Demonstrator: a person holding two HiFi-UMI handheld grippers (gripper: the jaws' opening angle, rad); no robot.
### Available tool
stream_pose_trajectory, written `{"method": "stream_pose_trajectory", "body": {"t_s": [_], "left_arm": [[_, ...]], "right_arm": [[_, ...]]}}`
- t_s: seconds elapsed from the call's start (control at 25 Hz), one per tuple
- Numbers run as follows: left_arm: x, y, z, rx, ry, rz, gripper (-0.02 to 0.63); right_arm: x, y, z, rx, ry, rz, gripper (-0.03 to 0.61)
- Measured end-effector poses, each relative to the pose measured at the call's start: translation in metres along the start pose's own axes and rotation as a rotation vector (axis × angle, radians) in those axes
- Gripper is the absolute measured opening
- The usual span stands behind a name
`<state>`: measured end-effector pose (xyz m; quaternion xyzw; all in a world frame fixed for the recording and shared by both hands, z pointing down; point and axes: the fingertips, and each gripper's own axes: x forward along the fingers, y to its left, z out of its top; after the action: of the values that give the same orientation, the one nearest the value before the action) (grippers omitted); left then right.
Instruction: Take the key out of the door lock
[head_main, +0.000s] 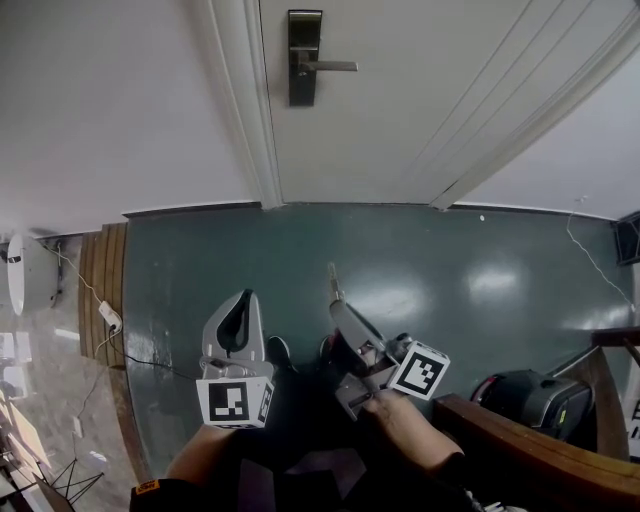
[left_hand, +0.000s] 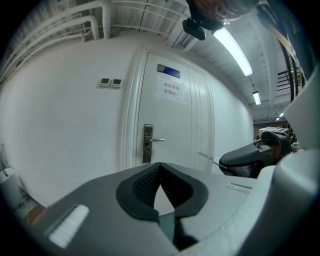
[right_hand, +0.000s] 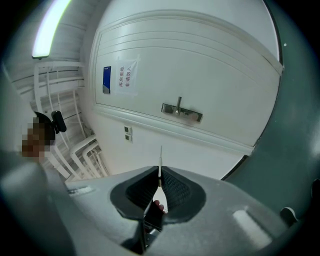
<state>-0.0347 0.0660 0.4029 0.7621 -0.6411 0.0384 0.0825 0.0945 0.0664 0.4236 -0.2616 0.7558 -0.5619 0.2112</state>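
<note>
The white door carries a dark lock plate (head_main: 304, 58) with a lever handle (head_main: 331, 66); the plate also shows in the left gripper view (left_hand: 148, 144) and the right gripper view (right_hand: 182, 112). No key is visible in it. My right gripper (head_main: 338, 305) is shut on the key (head_main: 332, 278), well back from the door over the floor. The thin metal blade of the key (right_hand: 160, 160) sticks out past the closed jaws. My left gripper (head_main: 243, 300) hangs beside it on the left, shut with nothing in it. From the left gripper view the key (left_hand: 207, 157) points toward the door.
A white door frame (head_main: 250, 110) borders the door on the left. The dark green floor (head_main: 420, 260) lies between me and the door. A power strip with cable (head_main: 108, 316) lies at the left, a black object (head_main: 530, 400) and a wooden rail (head_main: 530, 455) at the lower right.
</note>
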Motion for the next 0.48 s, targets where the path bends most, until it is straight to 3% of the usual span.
{"method": "stream_pose_trajectory", "body": {"t_s": [0.48], "left_arm": [[0.008,0.003,0.006,0.003,-0.025,-0.037,0.018]], "right_arm": [[0.011,0.001,-0.001,-0.026,-0.013,-0.010,0.014]]}}
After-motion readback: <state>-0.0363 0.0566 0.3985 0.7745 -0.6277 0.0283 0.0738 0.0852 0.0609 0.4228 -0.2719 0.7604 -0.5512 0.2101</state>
